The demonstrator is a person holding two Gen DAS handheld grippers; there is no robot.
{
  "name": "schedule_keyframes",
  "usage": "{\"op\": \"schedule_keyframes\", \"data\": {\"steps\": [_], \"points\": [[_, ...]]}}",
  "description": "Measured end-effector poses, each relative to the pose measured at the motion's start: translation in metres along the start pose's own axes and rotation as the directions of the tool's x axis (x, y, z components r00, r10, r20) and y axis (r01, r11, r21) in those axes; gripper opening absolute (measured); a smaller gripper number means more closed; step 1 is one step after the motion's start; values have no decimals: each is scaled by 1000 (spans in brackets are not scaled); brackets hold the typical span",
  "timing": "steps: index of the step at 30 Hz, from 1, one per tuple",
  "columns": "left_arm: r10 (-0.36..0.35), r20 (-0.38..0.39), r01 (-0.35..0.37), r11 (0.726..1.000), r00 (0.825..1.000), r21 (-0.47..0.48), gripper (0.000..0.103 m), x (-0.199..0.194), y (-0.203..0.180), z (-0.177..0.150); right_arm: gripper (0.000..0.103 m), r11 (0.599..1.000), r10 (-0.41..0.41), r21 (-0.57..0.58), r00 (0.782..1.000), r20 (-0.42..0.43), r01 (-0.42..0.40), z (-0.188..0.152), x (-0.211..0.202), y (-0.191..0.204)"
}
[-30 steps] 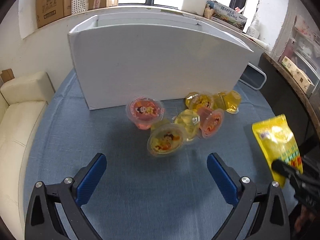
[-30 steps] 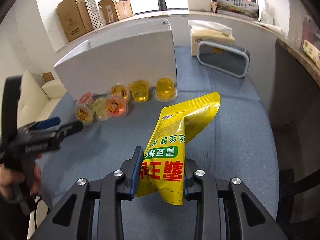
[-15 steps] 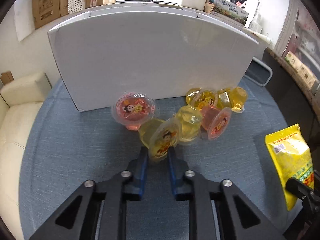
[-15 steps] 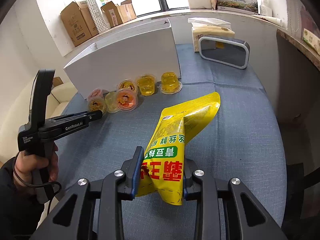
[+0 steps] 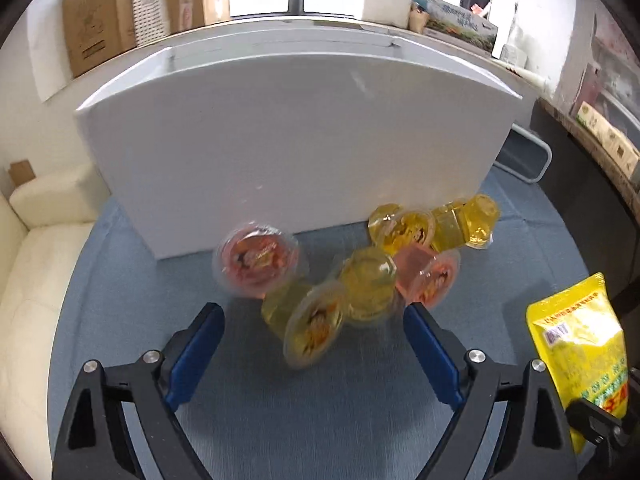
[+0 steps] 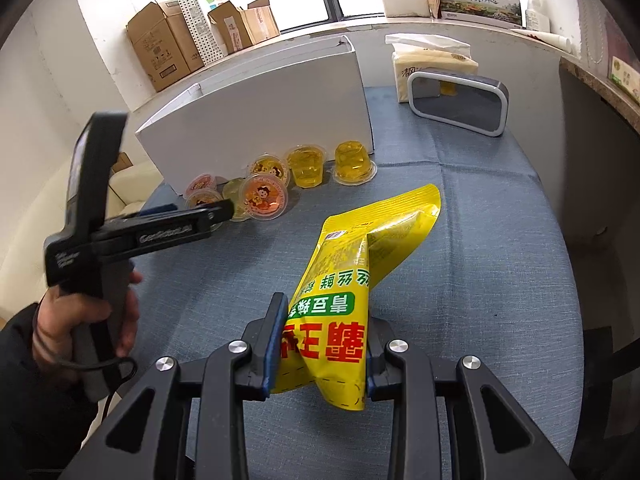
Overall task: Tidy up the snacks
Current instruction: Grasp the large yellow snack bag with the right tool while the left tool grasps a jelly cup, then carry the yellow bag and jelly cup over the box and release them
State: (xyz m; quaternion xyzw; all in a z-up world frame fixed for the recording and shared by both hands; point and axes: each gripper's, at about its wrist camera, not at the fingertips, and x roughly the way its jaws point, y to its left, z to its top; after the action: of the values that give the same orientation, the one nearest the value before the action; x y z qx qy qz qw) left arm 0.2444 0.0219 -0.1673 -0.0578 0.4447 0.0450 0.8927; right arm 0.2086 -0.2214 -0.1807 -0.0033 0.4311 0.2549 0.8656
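Several jelly cups lie in a cluster on the blue tablecloth in front of a big white box [image 5: 296, 140]. My left gripper [image 5: 314, 344] is open. A yellow jelly cup [image 5: 310, 328] lies tipped between its fingers, untouched by either pad. A pink-lidded cup [image 5: 258, 258] sits behind it to the left. My right gripper [image 6: 322, 344] is shut on a yellow snack bag [image 6: 352, 280] and holds it above the cloth. The bag also shows in the left wrist view [image 5: 580, 344]. The left gripper also shows in the right wrist view [image 6: 224, 212], at the cups [image 6: 266, 198].
A grey-rimmed tray [image 6: 458, 102] and a tissue pack [image 6: 434, 62] stand at the back right of the table. Cardboard boxes [image 6: 168, 48] line the window sill. A cream sofa [image 5: 36, 248] is left of the table. The white box [image 6: 260, 120] stands behind the cups.
My left gripper, shut around the yellow jelly cup half a second ago, has opened; the cup now lies tipped between the fingers. The right gripper still holds the bag, barely moved.
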Motion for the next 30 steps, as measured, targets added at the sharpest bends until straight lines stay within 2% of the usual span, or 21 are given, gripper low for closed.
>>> {"op": "schedule_keyframes", "data": {"steps": [1, 2, 3, 5, 8, 12, 20, 25, 30], "points": [[-6, -6, 6, 1000, 1000, -1, 86, 3, 1, 1, 34, 1000, 2, 0, 1000, 0, -2, 0, 0, 0], [-10, -18, 10, 1000, 1000, -10, 75, 7, 2, 2, 34, 1000, 3, 1, 1000, 2, -3, 0, -1, -1], [-23, -29, 23, 1000, 999, -19, 57, 10, 4, 2, 34, 1000, 4, 3, 1000, 4, -4, 1, -1, -2], [-12, -17, 11, 1000, 1000, -12, 50, 10, 6, 1, 34, 1000, 8, 7, 1000, 7, -8, 1, -2, -4], [-57, -4, 57, 998, 998, -6, 50, 8, 10, -2, 34, 1000, 9, 10, 1000, 3, -9, 0, 0, -4], [-73, 32, 73, 997, 997, -10, 50, -8, 14, -8, 34, 1000, 17, 10, 1000, -2, -17, -2, -1, -2], [-117, 120, 114, 993, 986, 34, 50, -77, 19, -20, 34, 999, 35, -16, 999, 30, -35, 8, -11, 11], [-142, 190, 132, 989, 971, 61, 50, -112, 21, 3, 34, 997, 68, -42, 994, 80, -65, 40, -20, 24], [-155, 246, 146, 988, 957, 57, 50, -137, 34, 38, 34, 991, 105, -93, 983, 149, -92, 95, -24, 44]]}}
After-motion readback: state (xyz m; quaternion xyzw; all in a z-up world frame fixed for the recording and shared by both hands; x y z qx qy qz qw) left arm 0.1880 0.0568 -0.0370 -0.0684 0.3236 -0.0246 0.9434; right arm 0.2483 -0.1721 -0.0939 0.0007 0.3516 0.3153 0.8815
